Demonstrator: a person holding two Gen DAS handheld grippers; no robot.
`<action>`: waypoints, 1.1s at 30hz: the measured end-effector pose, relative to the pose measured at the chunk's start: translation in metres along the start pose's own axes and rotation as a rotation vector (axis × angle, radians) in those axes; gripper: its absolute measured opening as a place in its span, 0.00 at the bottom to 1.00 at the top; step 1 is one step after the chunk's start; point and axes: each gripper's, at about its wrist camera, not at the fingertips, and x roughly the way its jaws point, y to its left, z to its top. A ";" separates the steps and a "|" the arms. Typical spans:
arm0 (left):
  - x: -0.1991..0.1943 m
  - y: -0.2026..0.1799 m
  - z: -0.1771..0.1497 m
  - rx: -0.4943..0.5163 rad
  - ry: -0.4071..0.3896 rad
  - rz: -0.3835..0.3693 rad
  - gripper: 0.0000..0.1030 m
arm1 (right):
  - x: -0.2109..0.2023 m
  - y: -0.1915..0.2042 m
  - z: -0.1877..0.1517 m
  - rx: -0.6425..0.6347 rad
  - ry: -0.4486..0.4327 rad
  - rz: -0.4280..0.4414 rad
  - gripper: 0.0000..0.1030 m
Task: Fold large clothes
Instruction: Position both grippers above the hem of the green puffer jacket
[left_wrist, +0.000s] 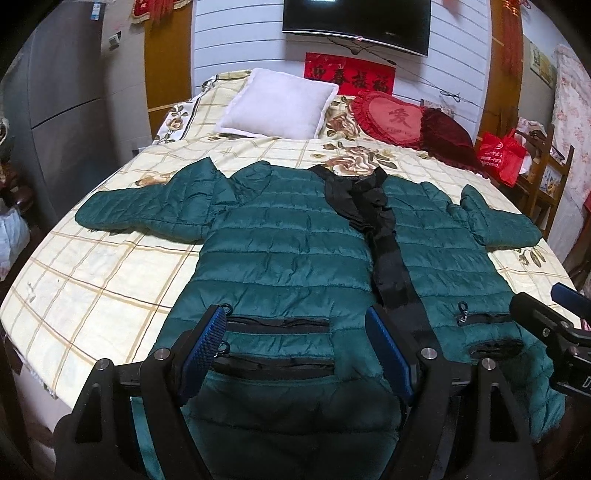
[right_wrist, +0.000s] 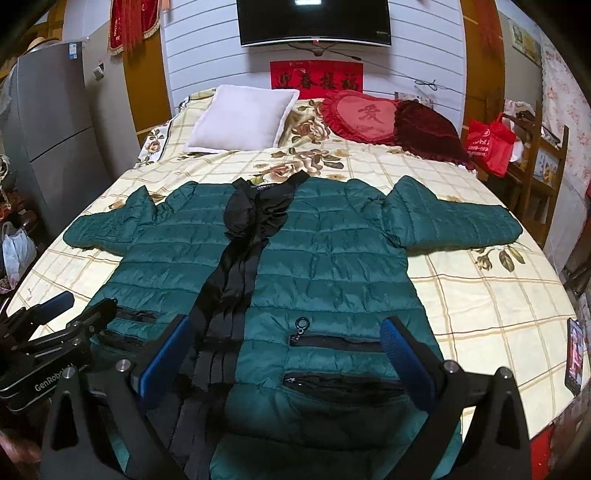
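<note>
Your left gripper (left_wrist: 295, 354) and right gripper (right_wrist: 288, 365) both stand wide open with nothing between their ribbed blue pads, hovering side by side over the hem of the dark green quilted puffer jacket (left_wrist: 288, 236). The jacket lies front up on the cream checked floral bedspread (left_wrist: 92, 266), its long axis running straight away from you toward the collar, sleeves spread to either side. Each gripper sits nearest its own front panel; the shell looks slick and puffy, likely slippery to pinch.
</note>
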 end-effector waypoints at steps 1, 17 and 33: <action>0.000 0.001 0.000 -0.002 0.001 0.002 0.76 | 0.000 0.000 0.000 0.006 0.001 0.004 0.99; 0.008 0.002 -0.001 0.001 0.008 0.029 0.76 | 0.006 -0.001 -0.002 0.025 -0.023 0.016 0.99; 0.012 -0.001 -0.004 0.015 0.018 0.033 0.76 | 0.015 -0.003 -0.004 0.029 -0.014 0.001 0.99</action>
